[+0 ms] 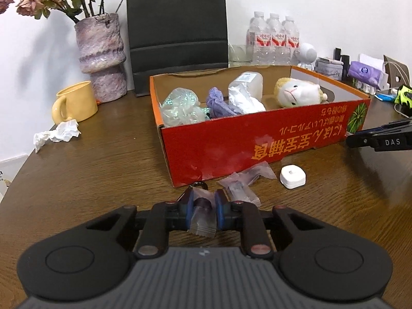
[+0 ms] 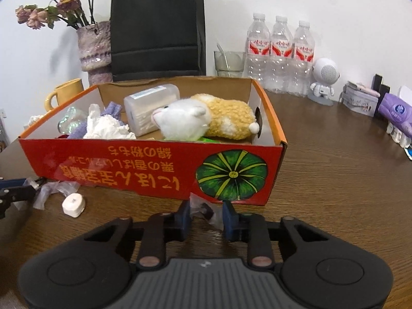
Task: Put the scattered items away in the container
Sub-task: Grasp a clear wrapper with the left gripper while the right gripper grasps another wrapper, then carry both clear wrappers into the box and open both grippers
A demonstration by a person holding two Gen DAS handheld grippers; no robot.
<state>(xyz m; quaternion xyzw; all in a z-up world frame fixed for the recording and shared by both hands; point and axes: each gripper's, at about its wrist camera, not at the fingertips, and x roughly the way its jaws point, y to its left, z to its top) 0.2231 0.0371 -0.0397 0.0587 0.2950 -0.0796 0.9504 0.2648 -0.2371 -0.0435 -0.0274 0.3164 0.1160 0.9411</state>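
A red cardboard box (image 1: 231, 149) (image 2: 128, 164) stands on the wooden table, holding a plush toy (image 2: 206, 121), crumpled white paper, a clear plastic case, purple cloth and shiny wrap. In front of its near left corner my left gripper (image 1: 203, 209) is shut on a clear packet (image 1: 203, 222) with a dark piece inside. My right gripper (image 2: 206, 219) sits at the box's front right, its blue pads closed on another clear packet (image 2: 206, 209) holding a black piece. On the table between them lie a small white square device (image 1: 292, 177) (image 2: 73, 204) and a loose clear wrapper (image 1: 247, 180).
A crumpled tissue (image 1: 58, 134) lies at the left, beside a yellow mug (image 1: 76, 103) and a purple vase (image 1: 101, 56). A black paper bag (image 1: 177, 31), water bottles (image 2: 279, 51), a glass and a white speaker figure (image 2: 323, 82) line the back wall. Small clutter fills the right edge.
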